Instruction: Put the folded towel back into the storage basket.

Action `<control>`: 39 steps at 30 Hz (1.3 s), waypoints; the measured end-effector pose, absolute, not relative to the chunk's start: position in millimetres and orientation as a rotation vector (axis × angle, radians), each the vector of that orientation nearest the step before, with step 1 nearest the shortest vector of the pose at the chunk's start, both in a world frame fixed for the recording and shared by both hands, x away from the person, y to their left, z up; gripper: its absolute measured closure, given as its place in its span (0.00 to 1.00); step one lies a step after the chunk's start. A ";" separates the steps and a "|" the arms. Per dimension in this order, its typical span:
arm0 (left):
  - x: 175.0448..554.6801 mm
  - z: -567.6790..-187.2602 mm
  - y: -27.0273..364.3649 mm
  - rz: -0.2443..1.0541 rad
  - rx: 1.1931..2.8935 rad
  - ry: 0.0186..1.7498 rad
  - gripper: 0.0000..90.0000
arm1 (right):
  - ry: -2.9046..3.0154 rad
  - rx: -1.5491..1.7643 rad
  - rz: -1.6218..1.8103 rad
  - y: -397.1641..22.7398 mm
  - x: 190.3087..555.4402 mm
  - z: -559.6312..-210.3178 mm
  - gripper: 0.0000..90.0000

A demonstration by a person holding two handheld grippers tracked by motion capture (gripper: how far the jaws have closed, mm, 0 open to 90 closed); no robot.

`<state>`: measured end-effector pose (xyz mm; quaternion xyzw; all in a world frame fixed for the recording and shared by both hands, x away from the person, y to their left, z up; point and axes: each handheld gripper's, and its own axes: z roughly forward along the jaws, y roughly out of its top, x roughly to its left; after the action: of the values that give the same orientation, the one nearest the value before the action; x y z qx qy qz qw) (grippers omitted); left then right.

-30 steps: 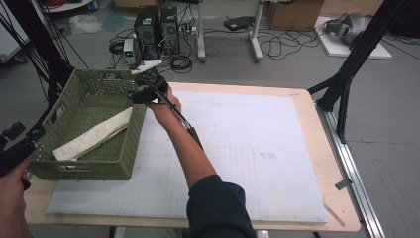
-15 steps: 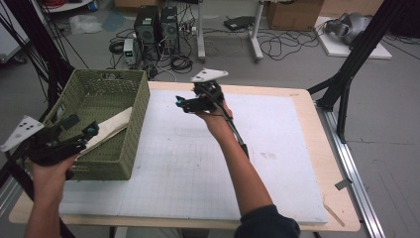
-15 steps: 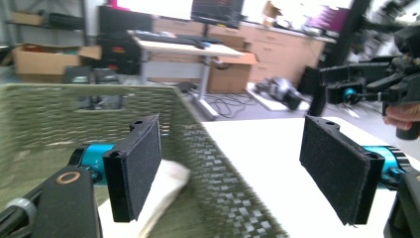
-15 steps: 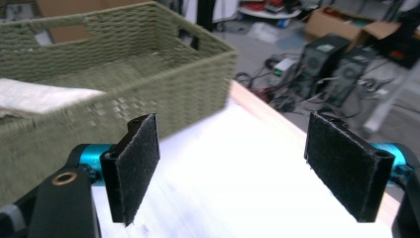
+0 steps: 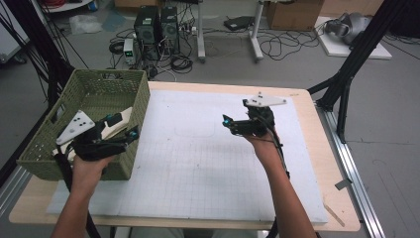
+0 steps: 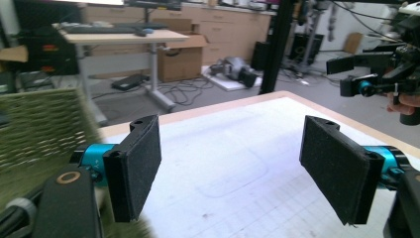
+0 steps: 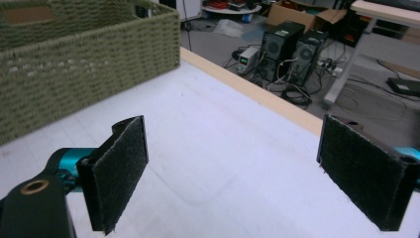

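Both grippers empty, jaws spread wide, just opened further on the right.
Keep left gripper (image 5: 130,135) beside green woven basket (image 5: 106,82), cream bundle (image 5: 120,119) behind its fingertips; hold right gripper (image 5: 229,122) above white mat (image 5: 198,163).

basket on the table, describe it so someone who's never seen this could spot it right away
Start at the white mat that covers the wooden table, then go to its left edge. The basket stands there: a rectangular olive-green woven one with handle slots in its sides and a pale flat piece lying inside. It is the only container and the only green thing on the table.
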<state>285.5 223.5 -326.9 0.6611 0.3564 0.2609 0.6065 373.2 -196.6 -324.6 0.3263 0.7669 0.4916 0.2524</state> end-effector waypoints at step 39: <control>278.1 -408.1 118.5 0.450 1.725 0.671 0.27 | 1.940 1.127 1.167 -314.6 266.8 -406.3 0.12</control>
<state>278.1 118.5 -408.1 0.7378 0.2871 0.1925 0.5799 266.8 -314.6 -406.3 0.4247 0.7314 0.4400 0.3016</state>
